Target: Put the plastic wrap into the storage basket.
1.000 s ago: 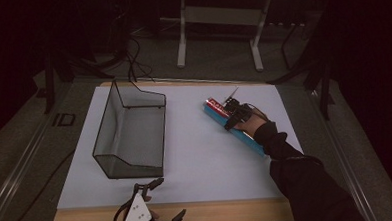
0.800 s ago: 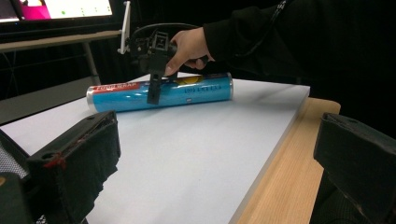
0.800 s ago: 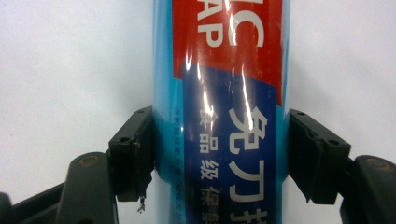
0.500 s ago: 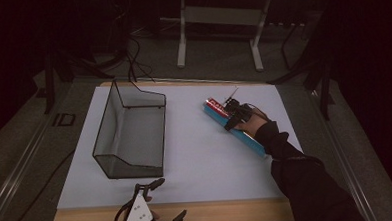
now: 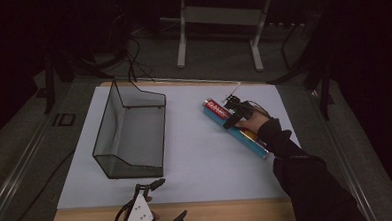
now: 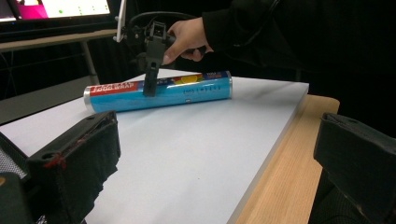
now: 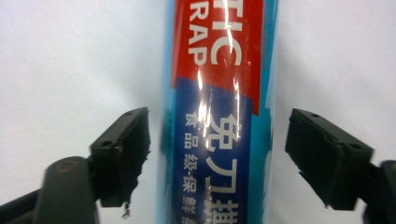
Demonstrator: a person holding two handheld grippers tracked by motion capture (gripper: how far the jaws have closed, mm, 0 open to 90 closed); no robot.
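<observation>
Blue and red, the plastic-wrap tube (image 5: 236, 126) lies flat on my white desk (image 5: 201, 155), right of the wire basket (image 5: 130, 131). My right gripper (image 7: 217, 156) straddles it, jaws just parted, pads clear. My left gripper (image 5: 155, 202) waits wide open at the near edge.

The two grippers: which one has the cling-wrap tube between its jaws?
The right gripper: its jaws, just opened, straddle the blue-and-red tube. The left gripper is at the table's near edge.
</observation>
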